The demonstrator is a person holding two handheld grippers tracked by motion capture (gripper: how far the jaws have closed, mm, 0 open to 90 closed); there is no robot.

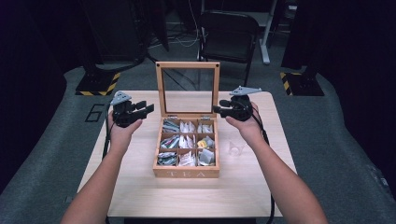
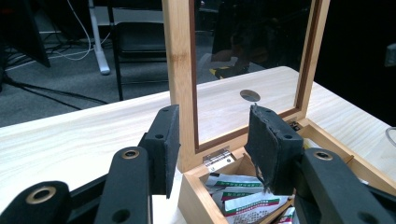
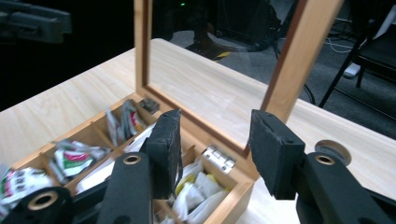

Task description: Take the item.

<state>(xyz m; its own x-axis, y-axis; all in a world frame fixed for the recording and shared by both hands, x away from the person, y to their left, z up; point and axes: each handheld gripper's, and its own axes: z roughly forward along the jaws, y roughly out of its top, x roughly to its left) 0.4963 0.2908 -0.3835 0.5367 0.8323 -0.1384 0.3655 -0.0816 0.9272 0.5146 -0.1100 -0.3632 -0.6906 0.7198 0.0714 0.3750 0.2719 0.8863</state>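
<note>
While I held both tools level, I counted one wooden tea box (image 1: pixel 186 172) at mid-table, its nine compartments in three rows of three, all holding tea packets (image 1: pixel 187 143). One glass-paned lid (image 1: pixel 187 88) stood upright. My left gripper (image 1: pixel 145 108) sat left of the lid, my right gripper (image 1: pixel 217 109) right of it; each had parted jaws holding nothing. One clear cup (image 1: pixel 236 148) lay beside the box.

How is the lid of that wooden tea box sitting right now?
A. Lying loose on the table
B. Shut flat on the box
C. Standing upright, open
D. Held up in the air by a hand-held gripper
C: the glass-paned lid stands upright on its hinges behind the tea box, whose compartments of tea bags lie uncovered.
</note>
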